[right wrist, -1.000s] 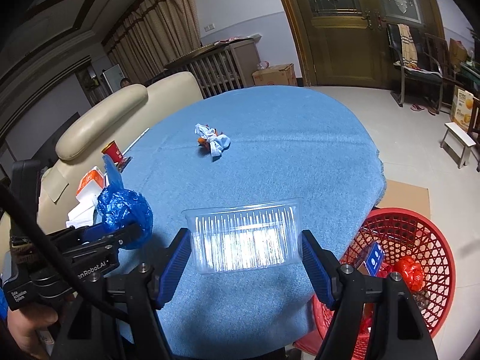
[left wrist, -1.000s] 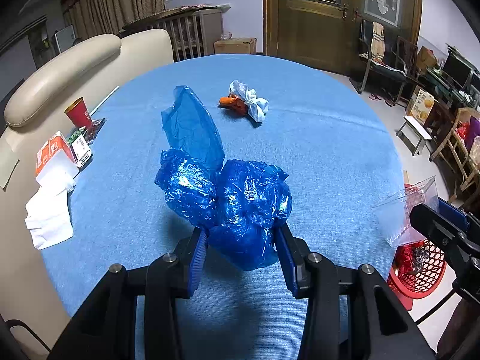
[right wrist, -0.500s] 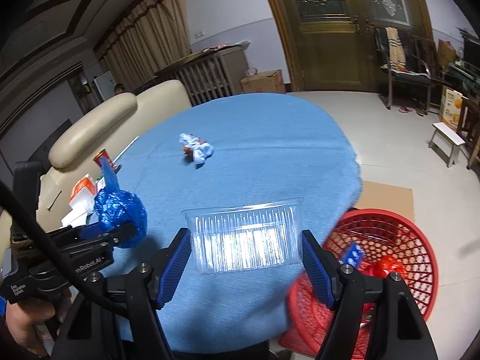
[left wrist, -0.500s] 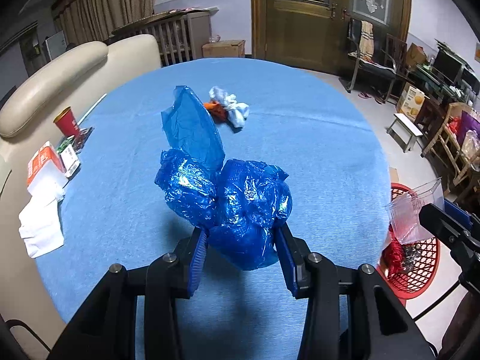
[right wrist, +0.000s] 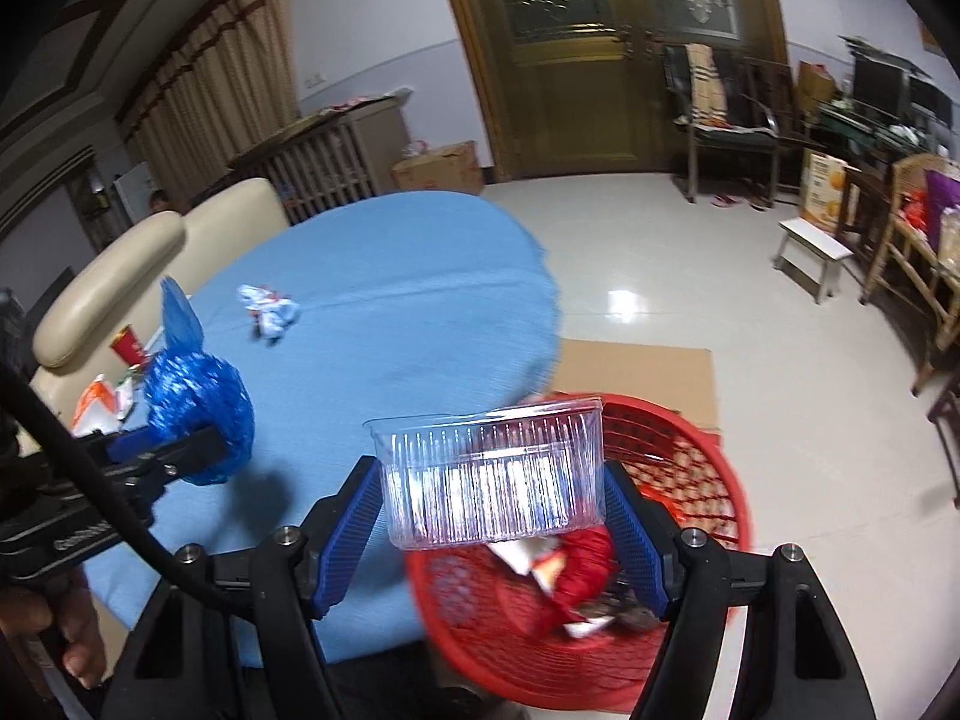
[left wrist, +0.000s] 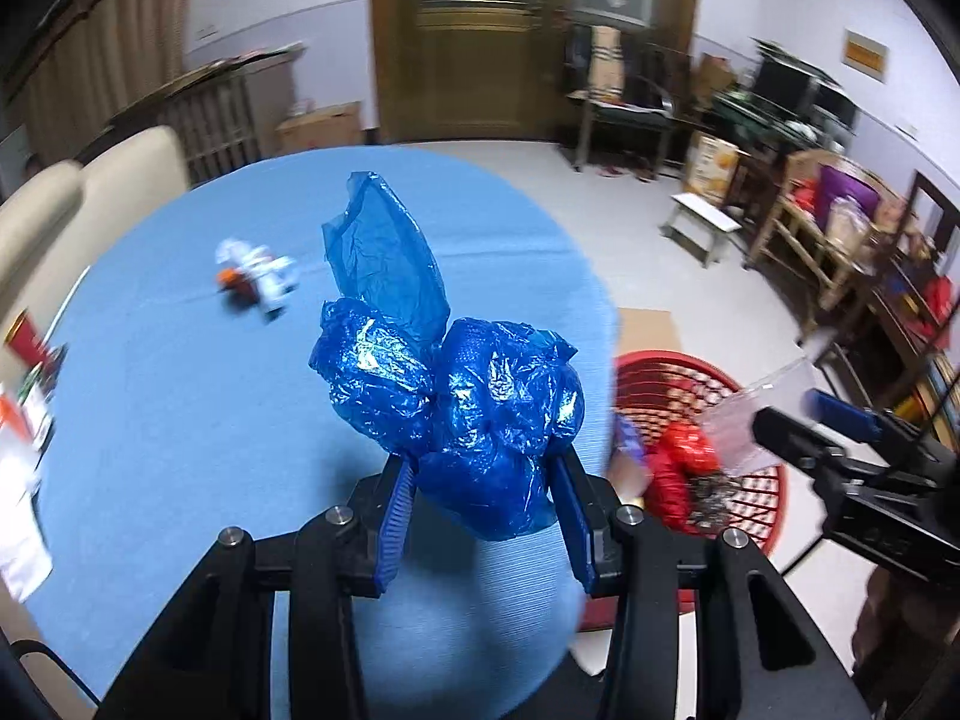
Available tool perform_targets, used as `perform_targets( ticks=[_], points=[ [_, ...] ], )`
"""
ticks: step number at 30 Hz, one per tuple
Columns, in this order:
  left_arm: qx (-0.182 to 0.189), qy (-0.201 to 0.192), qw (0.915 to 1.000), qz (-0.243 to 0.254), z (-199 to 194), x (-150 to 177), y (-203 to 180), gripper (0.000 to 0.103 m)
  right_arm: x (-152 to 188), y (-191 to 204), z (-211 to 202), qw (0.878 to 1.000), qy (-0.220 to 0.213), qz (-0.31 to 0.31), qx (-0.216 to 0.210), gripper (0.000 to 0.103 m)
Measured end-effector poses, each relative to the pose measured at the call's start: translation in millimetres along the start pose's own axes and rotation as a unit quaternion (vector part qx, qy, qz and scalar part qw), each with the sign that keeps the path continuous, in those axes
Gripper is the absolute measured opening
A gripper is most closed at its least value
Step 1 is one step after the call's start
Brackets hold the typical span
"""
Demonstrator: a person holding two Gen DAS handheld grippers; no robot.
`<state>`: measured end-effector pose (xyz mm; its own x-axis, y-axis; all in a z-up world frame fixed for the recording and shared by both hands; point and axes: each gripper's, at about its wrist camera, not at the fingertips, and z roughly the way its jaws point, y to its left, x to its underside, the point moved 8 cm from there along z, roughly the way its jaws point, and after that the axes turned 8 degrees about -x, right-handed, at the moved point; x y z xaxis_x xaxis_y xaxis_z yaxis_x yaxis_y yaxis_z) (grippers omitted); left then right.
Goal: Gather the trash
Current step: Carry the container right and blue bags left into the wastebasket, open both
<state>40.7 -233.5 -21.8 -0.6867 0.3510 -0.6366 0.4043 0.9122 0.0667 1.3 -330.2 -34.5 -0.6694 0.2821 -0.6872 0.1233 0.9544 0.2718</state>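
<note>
My left gripper [left wrist: 483, 516] is shut on a crumpled blue plastic bag [left wrist: 456, 396] and holds it above the near right edge of the blue round table [left wrist: 180, 420]. The bag also shows in the right wrist view [right wrist: 198, 408]. My right gripper [right wrist: 492, 516] is shut on a clear ribbed plastic container [right wrist: 489, 474] and holds it over the near rim of the red trash basket [right wrist: 678, 468], which holds red and white trash. The basket shows in the left wrist view [left wrist: 678, 384] beside the table. A white and orange wrapper wad [left wrist: 255, 279] lies on the table.
A cream sofa [right wrist: 120, 276] borders the table's left side, with a red cup [right wrist: 129, 345] and cartons near it. A cardboard sheet [right wrist: 636, 372] lies on the tiled floor behind the basket. Chairs, a small stool [right wrist: 810, 252] and shelves stand at the right.
Both grippers have swung right, away from the table's middle. The clear container now hangs over the red basket, and the blue bag has come close to the table's right edge near the basket.
</note>
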Motion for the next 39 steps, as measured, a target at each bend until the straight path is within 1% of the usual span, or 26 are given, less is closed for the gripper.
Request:
perform_targets(
  ticks=[5, 9, 12, 16, 21, 24, 29, 39],
  points=[
    [0.036, 0.003, 0.9987, 0.036, 4, -5, -39, 0.046, 6, -38, 2, 0.999, 0.012, 0.025, 0.024, 0.075],
    [0.056, 0.012, 0.9967, 0.057, 10, -2, -62, 0.046, 6, -57, 6, 0.999, 0.019, 0.037, 0.034, 0.075],
    [0.063, 0.021, 0.9955, 0.067, 17, 2, -77, 0.046, 6, -64, 10, 0.998, 0.023, 0.043, 0.036, 0.077],
    [0.066, 0.03, 0.9945, 0.075, 22, 4, -85, 0.046, 7, -76, 18, 0.997, 0.031, 0.052, 0.041, 0.077],
    [0.075, 0.042, 0.9924, 0.088, 29, 6, -96, 0.046, 15, -92, 31, 0.994, 0.059, 0.084, 0.04, 0.079],
    [0.08, 0.048, 0.9907, 0.099, 33, 9, -103, 0.046, 15, -104, 25, 0.992, 0.05, 0.101, 0.049, 0.08],
    [0.084, 0.054, 0.9887, 0.111, 37, 11, -115, 0.046, 9, -119, 11, 0.99, 0.032, 0.125, 0.05, 0.08],
    [0.087, 0.069, 0.9854, 0.129, 46, 16, -129, 0.046, 2, -131, -1, 0.989, 0.012, 0.141, 0.048, 0.08]
  ],
)
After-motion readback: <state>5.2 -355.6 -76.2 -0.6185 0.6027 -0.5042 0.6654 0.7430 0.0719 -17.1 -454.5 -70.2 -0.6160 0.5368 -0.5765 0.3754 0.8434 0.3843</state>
